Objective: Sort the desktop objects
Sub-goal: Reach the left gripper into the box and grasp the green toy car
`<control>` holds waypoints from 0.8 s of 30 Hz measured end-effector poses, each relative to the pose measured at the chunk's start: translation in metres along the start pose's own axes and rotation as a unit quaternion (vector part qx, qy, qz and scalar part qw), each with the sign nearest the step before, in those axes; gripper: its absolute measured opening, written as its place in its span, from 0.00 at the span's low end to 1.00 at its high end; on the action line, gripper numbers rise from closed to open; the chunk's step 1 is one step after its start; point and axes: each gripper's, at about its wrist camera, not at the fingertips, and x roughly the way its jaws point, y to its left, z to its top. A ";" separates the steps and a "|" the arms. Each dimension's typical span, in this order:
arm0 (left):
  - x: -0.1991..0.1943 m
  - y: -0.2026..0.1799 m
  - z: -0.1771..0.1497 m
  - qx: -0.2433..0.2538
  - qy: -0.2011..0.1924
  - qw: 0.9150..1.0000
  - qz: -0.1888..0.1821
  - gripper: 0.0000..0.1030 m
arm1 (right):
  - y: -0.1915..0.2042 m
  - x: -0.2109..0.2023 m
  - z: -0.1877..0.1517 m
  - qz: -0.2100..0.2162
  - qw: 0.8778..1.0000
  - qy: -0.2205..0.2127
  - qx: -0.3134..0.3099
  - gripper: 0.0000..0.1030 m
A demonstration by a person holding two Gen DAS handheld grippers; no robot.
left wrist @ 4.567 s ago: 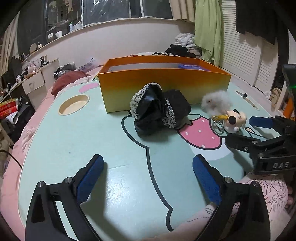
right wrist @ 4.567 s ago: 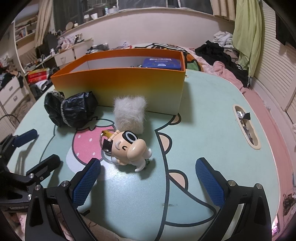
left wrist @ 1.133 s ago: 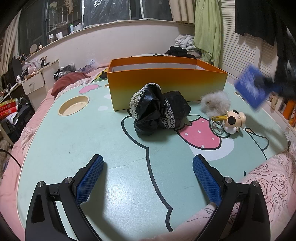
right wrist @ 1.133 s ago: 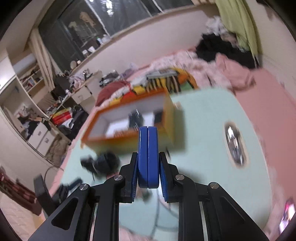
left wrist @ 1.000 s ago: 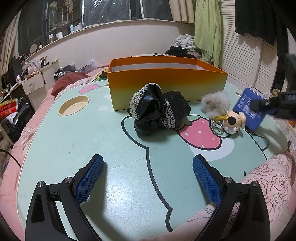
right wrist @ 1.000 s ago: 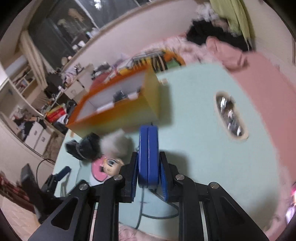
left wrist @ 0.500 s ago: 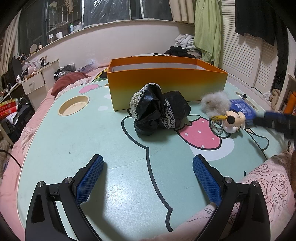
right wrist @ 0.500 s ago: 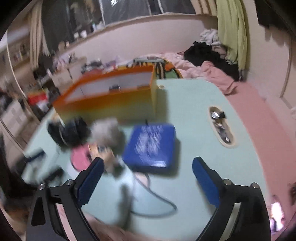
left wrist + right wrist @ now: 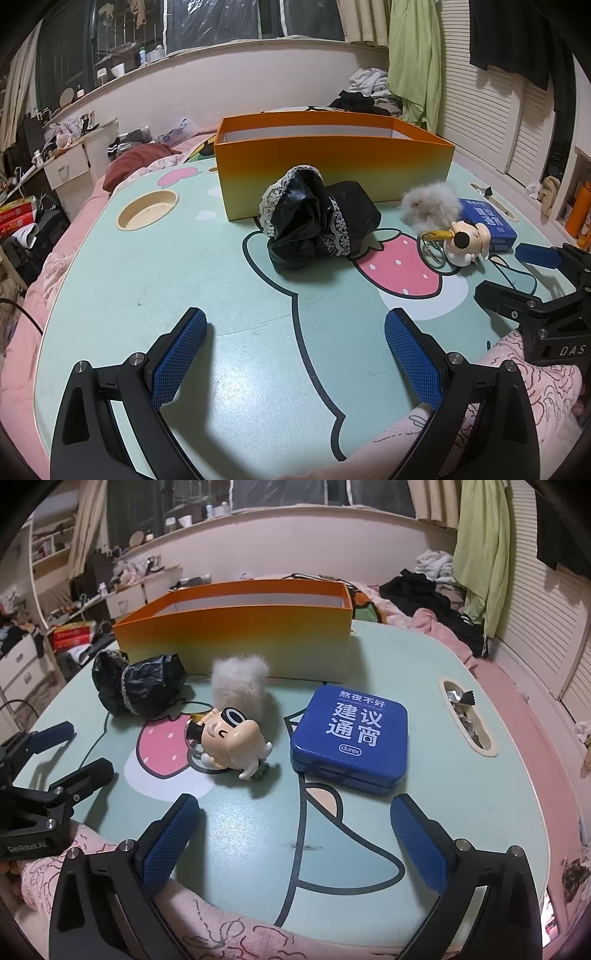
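A: What could go wrong from here?

B: I judge the crowding to be the main risk. The tin (image 9: 349,734) lies flat on the surface (image 9: 461,775) just beside the figurine (image 9: 231,740), and the puff (image 9: 240,681) sits behind that, touching it. A reach that comes in off to the left could knock the figurine or catch its key rings (image 9: 433,248).

A: And the tin itself?

B: It is low and wide. Fingers coming down flat on its lid would probably slide off; the sides look like the better hold.

A: Where is it relative to the right gripper (image 9: 295,834)?

B: Ahead of it and clear of both pads, a little nearer the right finger (image 9: 419,843). Those fingers have just been opening and now stand fully spread, with only bare surface between them.

A: The left gripper (image 9: 295,360)?

B: Also wide apart and holding nothing, hovering over bare surface. The black cloth (image 9: 317,227) lies well ahead of it, in front of the box (image 9: 332,162).

A: Anything else to watch?

B: The two grippers sit close side by side, so they could bump if both reach for the middle cluster.
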 end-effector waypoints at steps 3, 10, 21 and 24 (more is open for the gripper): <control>-0.001 0.002 0.003 0.002 0.005 1.000 -0.007 0.87 | 0.000 0.000 0.003 0.000 1.000 -0.001 0.001 1.00; -0.048 0.013 0.067 0.008 -0.051 0.998 -0.040 0.41 | 0.000 0.001 0.005 0.000 1.000 -0.001 0.002 1.00; 0.118 -0.024 0.195 -0.039 0.198 0.978 -0.049 0.50 | 0.001 0.000 0.004 0.000 1.000 -0.002 0.002 1.00; 0.162 -0.038 0.197 -0.044 0.244 0.968 -0.032 0.50 | 0.001 0.000 0.004 0.000 1.000 -0.002 0.003 1.00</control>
